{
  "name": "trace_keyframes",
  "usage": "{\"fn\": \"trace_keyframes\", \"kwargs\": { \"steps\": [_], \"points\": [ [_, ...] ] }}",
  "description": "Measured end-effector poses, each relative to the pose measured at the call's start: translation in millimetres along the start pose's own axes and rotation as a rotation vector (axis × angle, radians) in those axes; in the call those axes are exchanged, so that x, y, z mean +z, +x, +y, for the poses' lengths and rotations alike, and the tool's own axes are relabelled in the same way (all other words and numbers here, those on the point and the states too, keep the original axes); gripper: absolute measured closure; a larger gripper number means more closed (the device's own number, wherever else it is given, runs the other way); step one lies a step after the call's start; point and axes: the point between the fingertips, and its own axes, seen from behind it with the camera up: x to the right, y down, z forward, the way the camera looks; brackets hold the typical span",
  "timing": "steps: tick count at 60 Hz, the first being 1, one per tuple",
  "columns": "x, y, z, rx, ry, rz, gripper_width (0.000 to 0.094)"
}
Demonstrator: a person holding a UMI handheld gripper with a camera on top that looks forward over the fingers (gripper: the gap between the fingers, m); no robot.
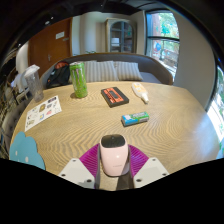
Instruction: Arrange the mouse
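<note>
Mouse (pixel 113 152): white with a pink top, lower centre of the frame, held between the pads of our gripper (pixel 113 168), whose fingers (pixel 84 170) press on its two sides, so we read the gripper as closed on it. Round wooden table (pixel 180 125): fills the middle of the frame, beneath the mouse. Green cup (pixel 77 80): upper left, well beyond the fingers. Black keypad with red keys (pixel 115 96): centre, beyond the mouse. White remote-like item (pixel 140 92): just right of the keypad. Small teal box (pixel 135 118): between keypad and mouse, right of centre. Printed leaflet (pixel 42 113): left. Teal scalloped object (pixel 24 152): lower left edge. Risk, in our judgement: the rounded shell could slip from the pads if our grip slackens, or knock the teal box if we set down too far forward.
</note>
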Motion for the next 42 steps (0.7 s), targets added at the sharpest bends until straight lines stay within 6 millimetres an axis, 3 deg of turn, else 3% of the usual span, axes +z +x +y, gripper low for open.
{"fn": "trace_keyframes", "kwargs": {
  "steps": [3,7,15,18,21,24,27,30,33,42],
  "points": [
    [-12.8,-3.9,-0.1,0.038,-0.005,0.033,0.0571],
    [-42.9,-18.7,-22.5,0.066,0.058,0.07,0.0573],
    [-113.1,-87.4,-80.4,0.105,0.226,0.098,0.0573],
    [-134.0,-115.3,-94.2,0.139,0.28,0.121,0.0575],
    [-143.2,-147.8,-95.6,0.19,0.312,0.116,0.0577],
    [-137.0,-189.5,-84.2,0.175,0.3,0.065,0.0576],
    [-130.8,-233.9,-57.8,0.144,0.251,0.018,0.0576],
    [-120.7,-265.3,-31.0,0.135,0.205,-0.006,0.0577],
    [-112.0,-295.1,8.3,0.109,0.159,-0.017,0.0577],
    [-82.9,-325.0,50.1,0.066,0.079,-0.009,0.0574]
  ]
}}
